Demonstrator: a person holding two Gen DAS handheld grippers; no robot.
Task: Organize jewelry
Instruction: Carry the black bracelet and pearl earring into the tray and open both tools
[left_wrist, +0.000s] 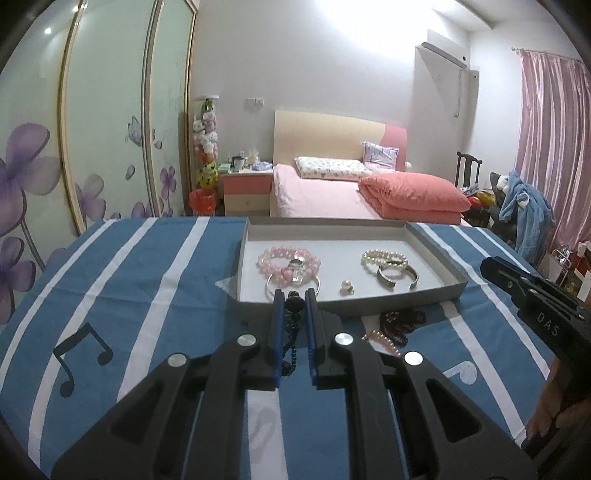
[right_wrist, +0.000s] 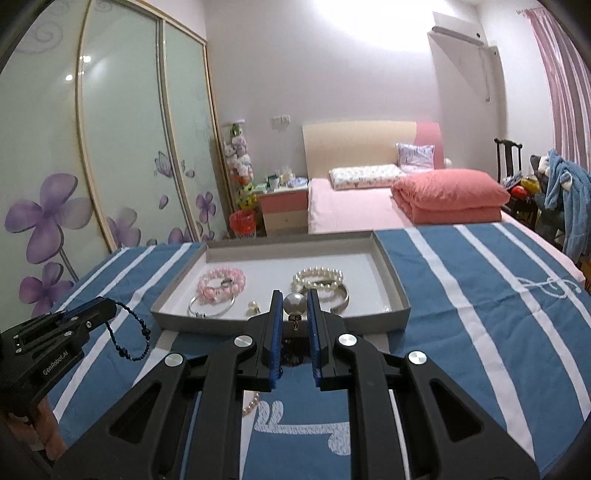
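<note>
My left gripper is shut on a dark blue bead bracelet, whose loop hangs below the fingers just short of the grey tray. From the right wrist view, this left gripper shows at the left with the bracelet dangling. My right gripper is shut on a large pearl earring with a small metal clasp under it, held above the tray's near wall. Inside the tray lie a pink bead bracelet, a pearl bracelet, silver bangles and a small pearl piece.
Dark red beads and a pink pearl bracelet lie on the blue striped cloth in front of the tray. Beyond the table stand a bed, a bedside cabinet and flowered wardrobe doors.
</note>
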